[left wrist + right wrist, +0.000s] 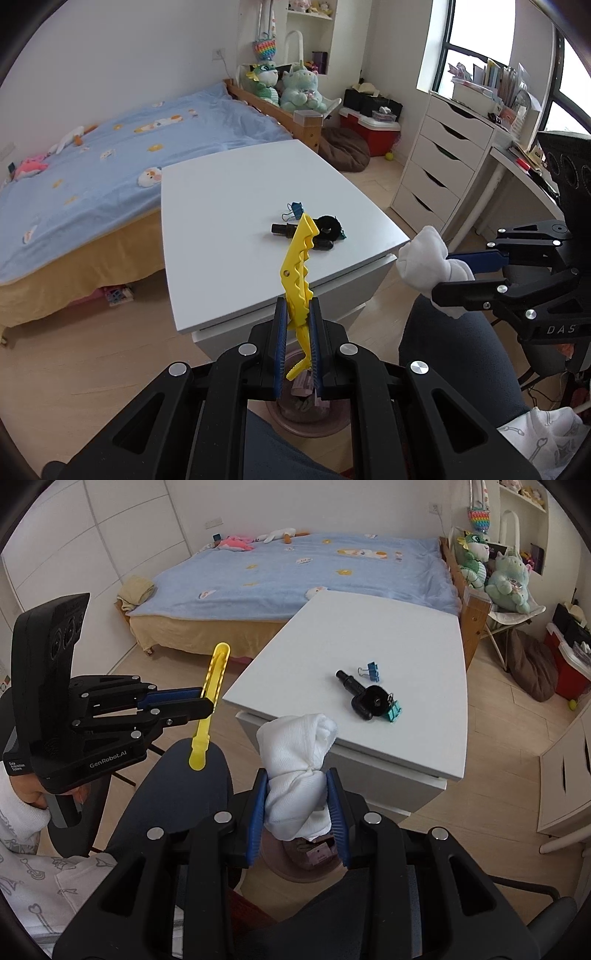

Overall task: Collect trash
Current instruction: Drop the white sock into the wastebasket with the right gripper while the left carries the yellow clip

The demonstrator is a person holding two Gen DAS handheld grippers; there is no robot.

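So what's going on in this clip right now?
A seated person is clearing a white table. The left gripper is clamped on a yellow plastic clip; the right gripper squeezes a wad of white cloth. Both hang above a pinkish bin on the floor. Binder clips and a black part remain on the table.

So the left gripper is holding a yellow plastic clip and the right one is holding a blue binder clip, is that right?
Not quite. The right gripper holds a white crumpled cloth, as the right wrist view shows; the blue binder clip lies on the white table. The left gripper does hold the yellow plastic clip.
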